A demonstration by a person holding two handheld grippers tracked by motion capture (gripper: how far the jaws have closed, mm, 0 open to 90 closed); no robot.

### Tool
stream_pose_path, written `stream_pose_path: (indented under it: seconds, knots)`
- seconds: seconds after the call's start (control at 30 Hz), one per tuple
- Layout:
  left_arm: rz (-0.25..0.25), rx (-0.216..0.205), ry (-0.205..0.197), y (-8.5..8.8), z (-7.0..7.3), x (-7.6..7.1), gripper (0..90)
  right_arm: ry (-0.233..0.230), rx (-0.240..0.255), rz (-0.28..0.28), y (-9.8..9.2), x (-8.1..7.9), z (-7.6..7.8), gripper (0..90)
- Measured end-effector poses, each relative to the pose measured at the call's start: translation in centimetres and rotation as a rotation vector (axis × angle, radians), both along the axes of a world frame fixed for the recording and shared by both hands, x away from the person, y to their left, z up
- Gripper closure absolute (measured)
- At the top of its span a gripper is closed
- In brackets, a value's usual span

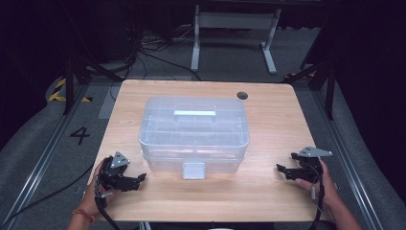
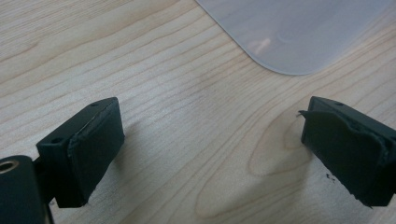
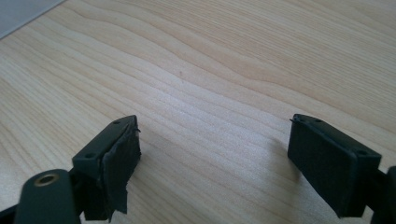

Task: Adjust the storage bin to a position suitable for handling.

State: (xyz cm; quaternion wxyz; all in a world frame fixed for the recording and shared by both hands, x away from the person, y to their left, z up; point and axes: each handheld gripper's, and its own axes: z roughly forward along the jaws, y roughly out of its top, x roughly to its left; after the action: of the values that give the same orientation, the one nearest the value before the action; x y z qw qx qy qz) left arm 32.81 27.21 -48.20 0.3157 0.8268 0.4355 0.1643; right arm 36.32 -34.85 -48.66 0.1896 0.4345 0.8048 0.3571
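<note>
Clear plastic box point(image 1: 194, 134) closed on the counter point(image 1: 273, 187)
Translucent, lidded, pale handle on top, front latch down; left hand-held gripper point(image 1: 136, 180) and right hand-held gripper point(image 1: 283, 171) both gape wide, empty, flanking it.

A clear plastic box point(image 1: 194, 132) sits mid-way on the wooden table point(image 1: 273, 143).

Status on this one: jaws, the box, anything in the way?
Left gripper and right gripper open, holding nothing, low over the table. Clear plastic box at centre, lid on, front latch down. Nothing between them.
</note>
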Motion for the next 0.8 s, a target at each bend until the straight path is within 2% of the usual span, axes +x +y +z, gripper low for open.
stream_pose_path:
  seconds: [0.17,0.57,0.8]
  knots:
    - [-0.003,0.005,0.013,0.04,-0.01,0.28,1.8,-0.001,0.000,0.013,-0.13,-0.02,-0.01,16.9]
    - [-0.013,0.006,0.012,0.77,-0.02,0.13,1.9,0.003,-0.003,0.017,-0.18,0.01,0.05,16.7]
    - [-0.023,0.000,0.006,0.89,-0.06,0.23,2.1,-0.007,-0.012,0.046,-0.12,-0.13,0.23,23.5]
